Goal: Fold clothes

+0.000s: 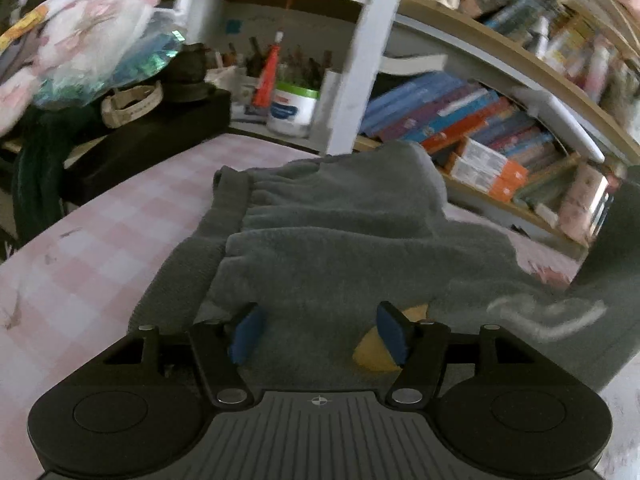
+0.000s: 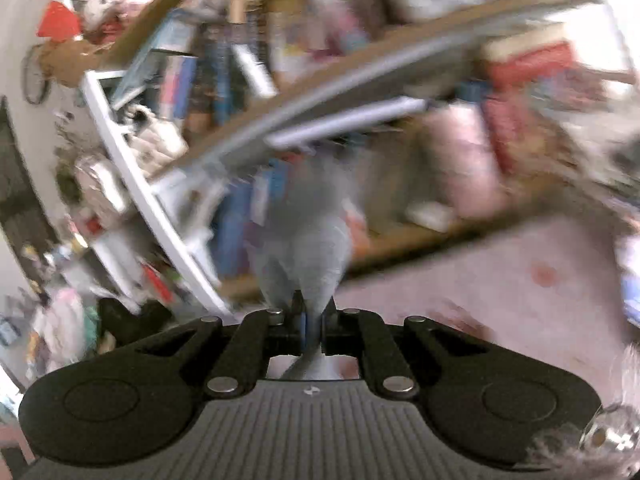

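Left wrist view: a grey fleece garment (image 1: 328, 232) lies in loose folds on a table covered by a pink-and-white checked cloth (image 1: 100, 232); one end shows a gathered band at the far left of the heap, and a pale drawstring (image 1: 548, 316) trails over the fabric at lower right. The left gripper (image 1: 320, 330) sits low over the near edge of the garment with its jaws well apart; the blue pads (image 1: 246, 334) rest on or just above the fleece without pinching it, and a yellow patch (image 1: 374, 354) shows beside the right-hand pad, though what it belongs to cannot be told. Behind the table stands a shelf (image 1: 460, 28) crowded with books (image 1: 460, 116), a white post (image 1: 360, 60), a white tub with a green rim (image 1: 292, 110), and a black box (image 1: 152, 144). Right wrist view, heavily blurred: the right gripper (image 2: 312, 320) has its jaws closed tight on a fold of the same grey fabric (image 2: 300, 248), which bunches up ahead of the fingertips and hangs below them, raised off the pink cloth (image 2: 500, 280). The bookshelf (image 2: 360, 80) appears steeply tilted behind it.
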Tool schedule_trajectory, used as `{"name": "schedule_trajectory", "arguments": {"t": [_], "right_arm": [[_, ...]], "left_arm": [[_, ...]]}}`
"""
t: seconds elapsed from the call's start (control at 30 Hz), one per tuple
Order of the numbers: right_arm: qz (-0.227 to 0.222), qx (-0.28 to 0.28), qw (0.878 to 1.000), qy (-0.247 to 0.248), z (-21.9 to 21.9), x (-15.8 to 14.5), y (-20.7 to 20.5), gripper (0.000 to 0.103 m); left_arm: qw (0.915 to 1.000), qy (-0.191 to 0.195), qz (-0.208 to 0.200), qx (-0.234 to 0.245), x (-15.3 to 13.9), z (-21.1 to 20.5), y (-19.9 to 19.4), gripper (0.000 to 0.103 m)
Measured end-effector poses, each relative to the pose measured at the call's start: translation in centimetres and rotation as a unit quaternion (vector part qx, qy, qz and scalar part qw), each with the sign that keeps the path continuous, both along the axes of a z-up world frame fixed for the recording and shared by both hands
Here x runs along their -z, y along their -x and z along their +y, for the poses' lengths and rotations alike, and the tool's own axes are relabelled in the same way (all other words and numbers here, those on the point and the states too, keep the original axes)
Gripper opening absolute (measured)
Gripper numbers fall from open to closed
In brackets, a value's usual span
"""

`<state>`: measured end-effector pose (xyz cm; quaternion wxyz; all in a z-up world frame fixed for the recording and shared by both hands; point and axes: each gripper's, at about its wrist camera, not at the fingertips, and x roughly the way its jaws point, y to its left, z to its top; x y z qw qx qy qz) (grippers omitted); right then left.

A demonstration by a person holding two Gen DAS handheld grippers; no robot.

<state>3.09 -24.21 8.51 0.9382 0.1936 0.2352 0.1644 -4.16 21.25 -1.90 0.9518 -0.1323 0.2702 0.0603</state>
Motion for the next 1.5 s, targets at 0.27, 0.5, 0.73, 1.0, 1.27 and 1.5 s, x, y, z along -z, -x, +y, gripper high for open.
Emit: {"name": "schedule_trajectory", "arguments": {"t": [0.27,0.5,0.73,1.0,1.27,1.5], "right_arm": [[0.188,0.033,0.982,0.006,-6.1,9.0,6.7,0.024],[0.160,0.053,0.986,0.010,-6.5,7.8,6.9,0.045],[0.163,0.054,0.984,0.045,-6.7,8.6,5.8,0.012],[0.148,0.050,0.984,0.084,-6.0,9.0,6.5,0.012],[0.133,0.041,0.981,0.134,-4.7,8.9,7.0,0.012],[0.147,-0.018,0.986,0.082,-3.9,8.8,7.7,0.012]], "left_arm": [[0.9963,-0.072,-0.013,-0.045,-2.9,1.7,2.6,0.086],[0.9924,-0.074,-0.027,-0.095,-4.1,3.8,4.0,0.090],[0.9925,0.016,-0.023,-0.119,-2.5,6.6,3.1,0.076],[0.9893,0.115,0.007,-0.090,-0.2,8.0,0.1,0.072],[0.9964,0.083,0.010,-0.015,-0.4,4.9,-3.8,0.015],[0.9927,0.040,-0.080,-0.082,-5.6,7.0,-0.9,0.015]]}}
